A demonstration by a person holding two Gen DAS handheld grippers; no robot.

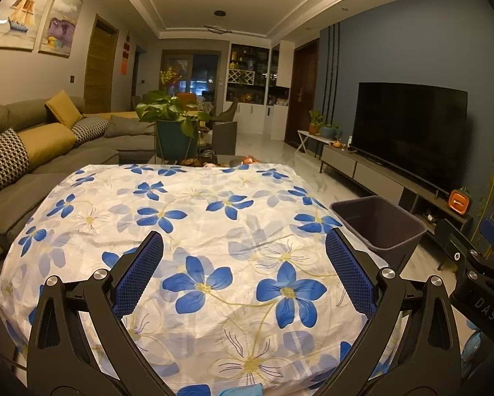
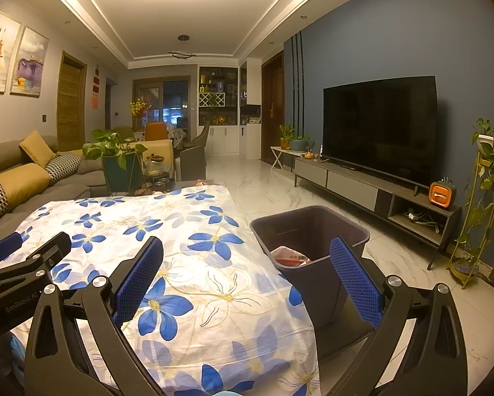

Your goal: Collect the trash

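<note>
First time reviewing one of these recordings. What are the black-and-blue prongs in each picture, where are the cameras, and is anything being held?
No robot here: a person carries two handheld claws, each with a fisheye camera looking forward along its fingers. One picture looks out from the left claw, the other from the right claw. Both are open and hold nothing. Below them lies a floral cloth with no trash visible on it. Beside it on the floor stands a dark bin with a crumpled wrapper inside.
</note>
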